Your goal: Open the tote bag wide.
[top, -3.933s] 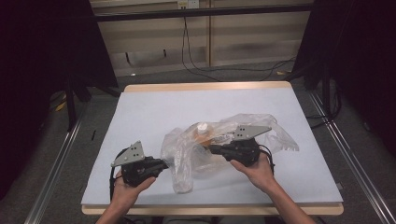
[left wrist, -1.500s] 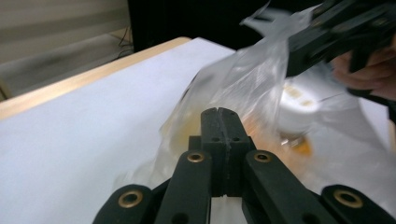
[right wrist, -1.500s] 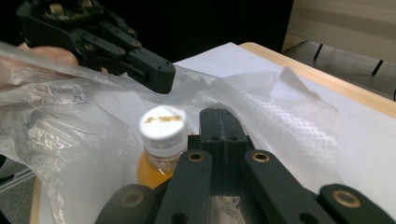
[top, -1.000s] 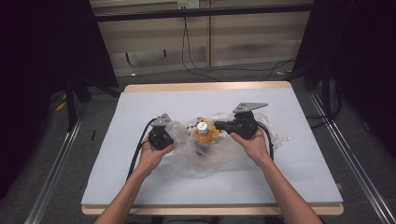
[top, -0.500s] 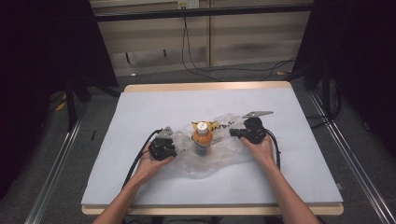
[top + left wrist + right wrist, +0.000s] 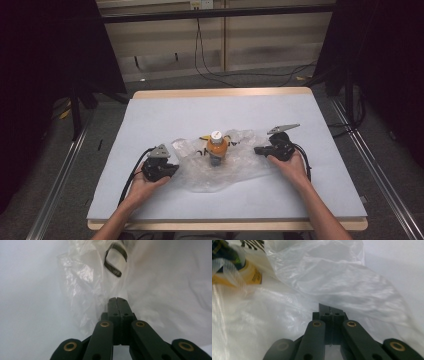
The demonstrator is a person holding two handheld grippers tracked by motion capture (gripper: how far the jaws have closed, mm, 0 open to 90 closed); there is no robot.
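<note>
An orange bottle point(image 6: 216, 146) with a white cap stands upright in the middle of a clear plastic bag point(image 6: 235, 167) spread flat on the white table point(image 6: 165, 117). My left gripper point(image 6: 175, 169) lies at the bag's left edge, its jaws shut on the film point(image 6: 85, 287). My right gripper point(image 6: 256, 149) sits at the bag's right side, its jaws also shut on the film point(image 6: 342, 282). In the right gripper view the bottle's yellow label point(image 6: 249, 275) shows at the upper left, behind plastic. Both jaw pairs, left point(image 6: 116, 299) and right point(image 6: 329, 307), are pressed together with folds of film running to their tips.
The table's wooden rim point(image 6: 220, 92) runs along the far side. Cables point(image 6: 210, 70) trail over the floor behind it. Metal rails point(image 6: 375, 175) flank the table left and right, with dark curtains beyond.
Both grippers have moved outward and toward the person, away from the bottle. The bag has spread flatter and wider, and the bottle stands bare in its middle.
</note>
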